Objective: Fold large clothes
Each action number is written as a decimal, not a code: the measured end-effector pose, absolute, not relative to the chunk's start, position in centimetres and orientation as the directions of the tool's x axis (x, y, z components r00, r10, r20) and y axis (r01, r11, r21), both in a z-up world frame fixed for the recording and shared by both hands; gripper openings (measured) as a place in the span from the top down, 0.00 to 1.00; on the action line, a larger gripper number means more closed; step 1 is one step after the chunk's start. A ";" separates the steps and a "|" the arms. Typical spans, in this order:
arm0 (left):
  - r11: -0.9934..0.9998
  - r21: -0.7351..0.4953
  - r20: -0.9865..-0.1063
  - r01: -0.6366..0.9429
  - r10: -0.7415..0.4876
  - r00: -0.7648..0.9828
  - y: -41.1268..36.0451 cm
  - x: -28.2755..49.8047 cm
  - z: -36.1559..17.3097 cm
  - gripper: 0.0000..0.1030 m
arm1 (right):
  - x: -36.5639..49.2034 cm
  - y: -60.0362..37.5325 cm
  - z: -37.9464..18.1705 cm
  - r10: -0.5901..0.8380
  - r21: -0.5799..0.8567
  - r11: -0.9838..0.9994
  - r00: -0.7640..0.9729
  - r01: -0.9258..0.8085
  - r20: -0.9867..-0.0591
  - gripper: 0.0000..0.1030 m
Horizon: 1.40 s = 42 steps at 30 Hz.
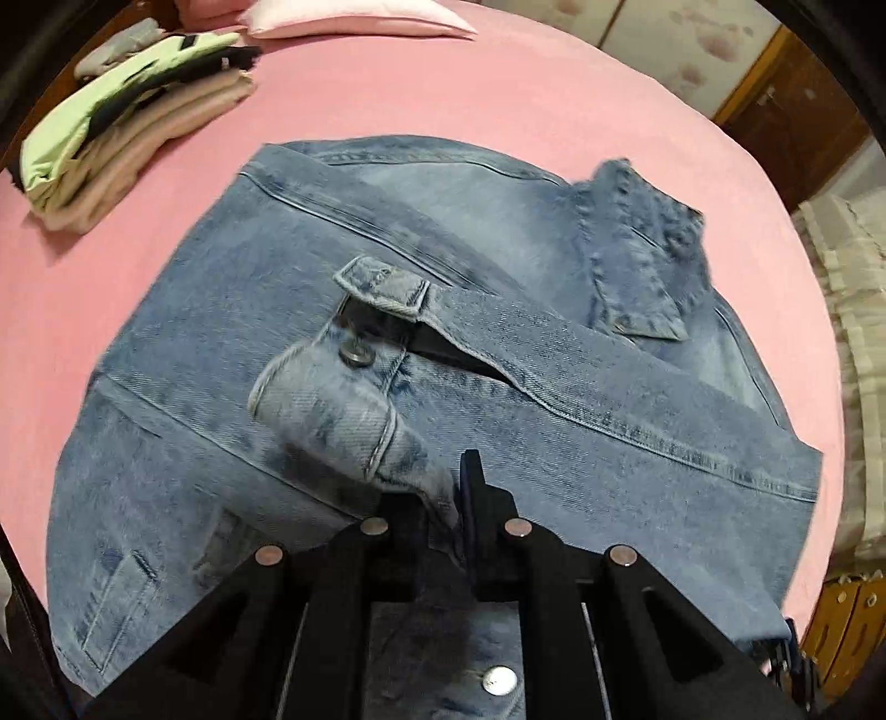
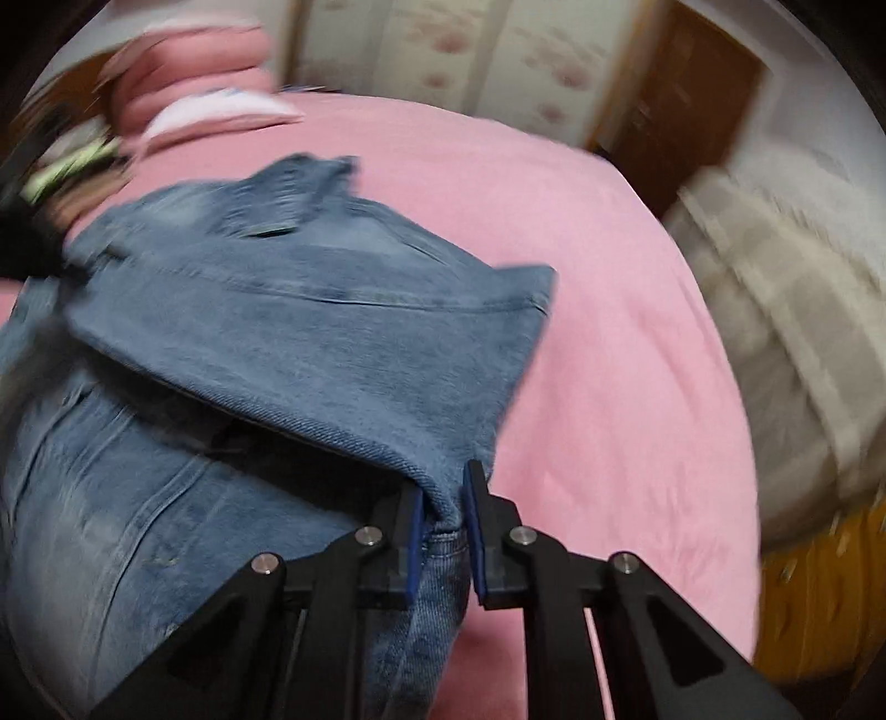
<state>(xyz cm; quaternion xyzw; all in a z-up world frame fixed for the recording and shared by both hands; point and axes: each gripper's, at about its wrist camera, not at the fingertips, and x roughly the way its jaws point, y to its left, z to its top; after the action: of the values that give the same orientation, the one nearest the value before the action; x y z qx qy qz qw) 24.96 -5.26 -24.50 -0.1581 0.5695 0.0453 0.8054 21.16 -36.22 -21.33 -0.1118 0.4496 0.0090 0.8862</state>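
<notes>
Nearest the left wrist camera, the left gripper (image 1: 462,498) is clamped tight on a sleeve cuff (image 1: 354,399) of a denim jacket (image 1: 232,310), its jaws nearly together with the fabric pinched between them. Nearest the right wrist camera, the right gripper (image 2: 443,498) has its blue pads pressing a fold of the same jacket's (image 2: 310,332) edge, denim bunched between the jaws.

Jacket condition: light-blue, faded wash, laid flat on a pink bedsheet (image 1: 415,94), one sleeve folded across the body. The cuff carries a metal button (image 1: 354,354) and stands raised off the body. A strap tab (image 1: 385,291) lies just beyond the cuff. The collar (image 1: 637,243) sits crumpled toward the far right. A second metal button (image 1: 498,680) shows beneath the gripper's frame.

Surface: the sheet covers the bed fully around the jacket. At far left rests a stack of folded clothes (image 1: 133,133), well apart from the jacket. A pale pillow (image 1: 354,19) lies at the far edge.

Room: a floral wall panel (image 1: 692,39) and a brown wooden door (image 1: 797,116) stand behind; a beige cloth (image 1: 853,343) lies beside the bed on the right. The right wrist view is blurred.
</notes>
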 end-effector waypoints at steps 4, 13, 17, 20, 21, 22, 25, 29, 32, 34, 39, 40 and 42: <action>0.960 -0.155 -0.948 -0.234 -0.078 0.307 -6.8 24.7 -26.1 0.91 | 22.3 -40.5 -25.1 -0.019 0.034 0.993 0.446 0.112 -0.895 0.82; 0.964 -0.065 -0.922 -0.258 0.040 0.384 -5.2 24.6 -26.0 0.88 | 20.1 -43.1 -24.0 0.086 0.176 0.961 0.377 0.213 -0.922 0.67; 0.955 -0.075 -0.916 -0.286 0.047 0.397 -4.5 25.1 -25.5 0.88 | 17.9 -43.5 -22.2 0.107 0.195 0.962 0.393 0.192 -0.913 0.82; 0.939 0.023 -0.935 -0.343 0.141 0.324 -4.8 25.1 -25.2 0.73 | 18.1 -43.5 -20.7 0.124 0.225 0.957 0.443 0.184 -0.888 0.91; 0.929 0.061 -0.929 -0.364 0.187 0.321 -4.8 24.7 -24.7 0.70 | 18.7 -43.3 -20.4 0.146 0.250 0.952 0.455 0.178 -0.879 0.92; 0.909 0.121 -0.902 -0.398 0.268 0.337 -5.0 23.9 -23.6 0.68 | 19.5 -42.8 -20.3 0.188 0.295 0.941 0.469 0.167 -0.863 0.94; 0.877 0.131 -0.807 -0.461 0.364 0.464 -5.8 20.8 -19.7 0.67 | 23.0 -40.4 -21.3 0.366 0.463 0.877 0.447 0.127 -0.816 0.95; 0.945 -0.070 -0.830 -0.320 0.123 0.545 -7.7 20.1 -18.3 0.67 | 27.0 -35.5 -23.6 0.550 0.594 0.801 0.298 0.076 -0.780 0.95; 0.966 -0.149 -0.897 -0.213 -0.042 0.439 -9.5 22.2 -20.9 0.69 | 29.3 -30.5 -24.9 0.626 0.629 0.776 0.170 -0.045 -0.761 0.95; 0.969 -0.175 -0.946 -0.175 -0.116 0.304 -10.7 24.1 -24.0 0.71 | 29.4 -28.6 -25.8 0.593 0.585 0.805 0.105 -0.100 -0.798 0.95; 0.971 -0.050 -0.976 -0.235 0.003 0.220 -9.4 25.0 -27.2 0.81 | 29.8 -31.3 -27.5 0.639 0.641 0.768 0.093 -0.021 -0.763 1.00; 0.966 -0.028 -0.972 -0.255 0.033 0.232 -8.6 24.8 -27.0 0.81 | 29.7 -32.9 -27.4 0.600 0.604 0.797 0.109 0.012 -0.793 1.00; 0.954 0.097 -0.962 -0.284 0.162 0.218 -7.1 24.5 -27.1 0.81 | 29.9 -36.1 -27.4 0.515 0.527 0.847 0.143 0.062 -0.845 1.00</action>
<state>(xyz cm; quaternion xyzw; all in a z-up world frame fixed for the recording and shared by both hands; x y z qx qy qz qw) 24.54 -7.11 -27.10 -0.0501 0.6088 0.1434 0.7787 29.91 -36.06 -27.39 0.2271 0.6355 0.1572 0.7210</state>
